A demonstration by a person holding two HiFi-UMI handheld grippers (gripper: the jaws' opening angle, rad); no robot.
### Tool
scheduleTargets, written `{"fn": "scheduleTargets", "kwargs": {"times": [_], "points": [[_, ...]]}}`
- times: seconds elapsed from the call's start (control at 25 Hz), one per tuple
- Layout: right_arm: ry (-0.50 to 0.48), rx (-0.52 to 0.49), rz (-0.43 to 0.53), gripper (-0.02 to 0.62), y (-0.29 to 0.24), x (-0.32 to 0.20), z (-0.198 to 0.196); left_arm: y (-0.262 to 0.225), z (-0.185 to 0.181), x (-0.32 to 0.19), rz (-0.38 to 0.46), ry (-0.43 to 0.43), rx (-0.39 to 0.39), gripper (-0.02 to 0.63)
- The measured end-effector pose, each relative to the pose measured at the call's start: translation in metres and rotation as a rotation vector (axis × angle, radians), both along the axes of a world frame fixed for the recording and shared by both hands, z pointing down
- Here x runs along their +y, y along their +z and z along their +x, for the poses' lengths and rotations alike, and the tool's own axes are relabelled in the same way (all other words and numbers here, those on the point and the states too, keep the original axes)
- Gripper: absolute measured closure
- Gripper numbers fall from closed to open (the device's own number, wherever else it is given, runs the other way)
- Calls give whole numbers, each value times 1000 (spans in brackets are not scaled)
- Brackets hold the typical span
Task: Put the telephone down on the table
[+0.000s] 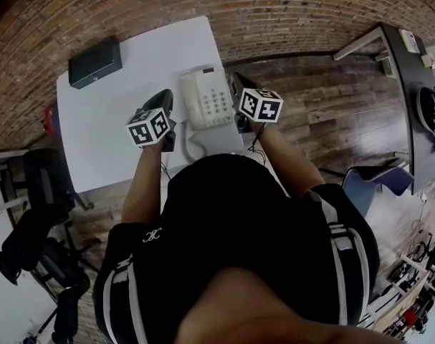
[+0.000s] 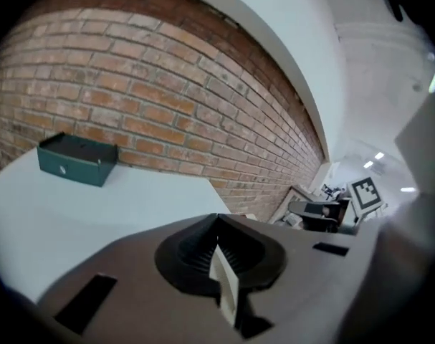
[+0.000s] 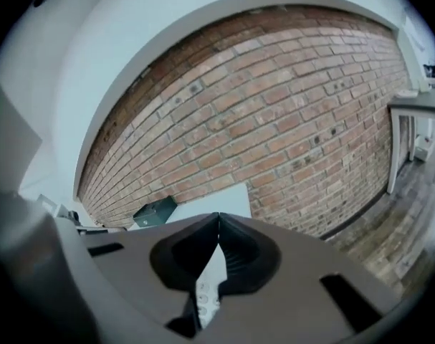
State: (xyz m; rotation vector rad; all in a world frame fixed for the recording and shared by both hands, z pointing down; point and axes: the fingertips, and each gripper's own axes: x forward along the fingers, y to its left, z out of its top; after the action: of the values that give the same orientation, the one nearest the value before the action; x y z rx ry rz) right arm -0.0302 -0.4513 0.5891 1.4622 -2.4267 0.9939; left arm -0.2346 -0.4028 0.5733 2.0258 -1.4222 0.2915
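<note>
A white push-button telephone [image 1: 208, 99] lies flat on the white table [image 1: 117, 120], near its right front corner, with its cord trailing toward the table's edge. My left gripper [image 1: 164, 96] is just left of the telephone and my right gripper [image 1: 236, 79] just right of it, neither touching it. In the left gripper view the jaws [image 2: 217, 218] meet at their tips, shut on nothing. In the right gripper view the jaws [image 3: 218, 216] are also shut and empty. Below them, through the slot, a strip of the telephone's keypad [image 3: 206, 292] shows.
A dark box [image 1: 94, 61] sits at the table's far left corner, against the brick wall [image 1: 274, 13]. A black office chair [image 1: 45, 192] stands left of the table. A blue chair [image 1: 378, 181] and a dark desk [image 1: 410, 99] stand at the right on the wooden floor.
</note>
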Motion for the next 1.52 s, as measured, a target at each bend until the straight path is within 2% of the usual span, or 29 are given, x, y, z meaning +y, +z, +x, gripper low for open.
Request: {"fn": "scheduleTargets", "kwargs": {"times": [0.08, 0.2, 0.32, 0.48, 0.56, 0.64, 0.8, 1.08, 1.52], "points": [[35, 35, 98, 595, -28, -5, 4, -24, -4, -4, 68, -35, -79, 603], [73, 88, 201, 597, -67, -9, 6, -67, -7, -8, 180, -83, -157, 604], [67, 125, 310, 597, -107, -5, 1, -110, -8, -4, 280, -126, -191, 604], [42, 239, 572, 597, -173, 13, -9, -165, -6, 8, 399, -150, -248, 604], [27, 241, 643, 597, -194, 23, -15, -184, -3, 12, 445, -161, -244, 603], [15, 206, 649, 597, -202, 29, -19, -190, -1, 14, 460, -168, -223, 604], [2, 177, 619, 597, -197, 33, -24, -180, 3, 19, 436, -161, -206, 604], [10, 161, 593, 597, -193, 37, -19, -180, 10, 24, 449, -140, -269, 603], [-17, 154, 587, 597, -189, 37, -20, -183, 13, 21, 445, -148, -245, 604]]}}
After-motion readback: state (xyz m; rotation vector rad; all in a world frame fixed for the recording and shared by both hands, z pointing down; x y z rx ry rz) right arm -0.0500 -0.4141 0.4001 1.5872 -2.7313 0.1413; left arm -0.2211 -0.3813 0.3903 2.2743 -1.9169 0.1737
